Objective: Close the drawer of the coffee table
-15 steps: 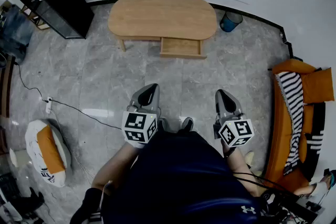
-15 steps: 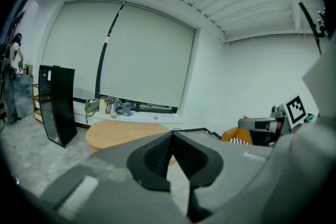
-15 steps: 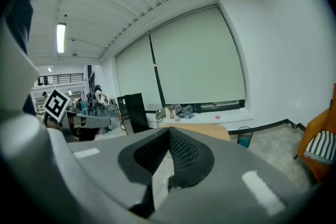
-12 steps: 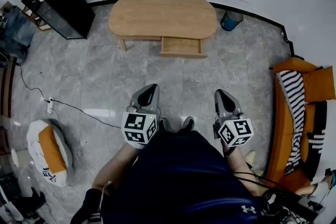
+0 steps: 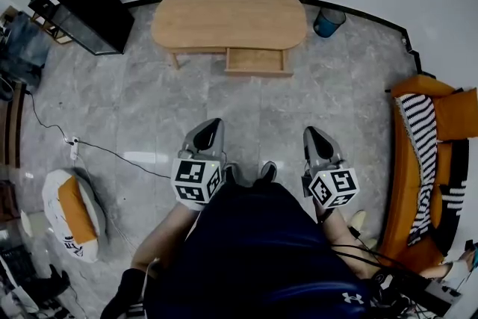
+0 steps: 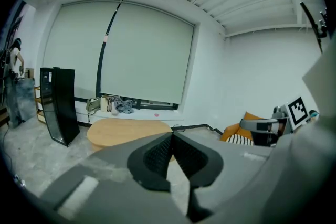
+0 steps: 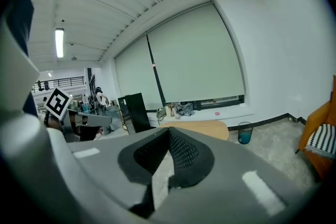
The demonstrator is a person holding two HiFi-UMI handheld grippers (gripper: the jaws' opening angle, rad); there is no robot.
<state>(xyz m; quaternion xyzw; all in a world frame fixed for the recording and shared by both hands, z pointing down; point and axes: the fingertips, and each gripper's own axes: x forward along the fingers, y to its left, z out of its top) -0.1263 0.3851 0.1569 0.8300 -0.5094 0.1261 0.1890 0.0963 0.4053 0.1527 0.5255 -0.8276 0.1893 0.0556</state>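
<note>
- Left gripper [image 5: 211, 125] and right gripper [image 5: 311, 134] are hanging clenched and empty, side by side.
- Well ahead of both, the drawer [image 5: 257, 60] is sticking out below the tabletop [image 5: 228, 17].
- Marble floor [image 5: 254, 123] is stretching between; a blue bin [image 5: 328, 22] is standing ahead-right and a black cabinet [image 5: 78, 0] ahead-left.

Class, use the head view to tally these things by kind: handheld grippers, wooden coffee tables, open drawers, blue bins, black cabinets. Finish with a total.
grippers: 2 (left gripper, right gripper)
coffee table: 1
drawer, open: 1
blue bin: 1
black cabinet: 1
Total: 6
</note>
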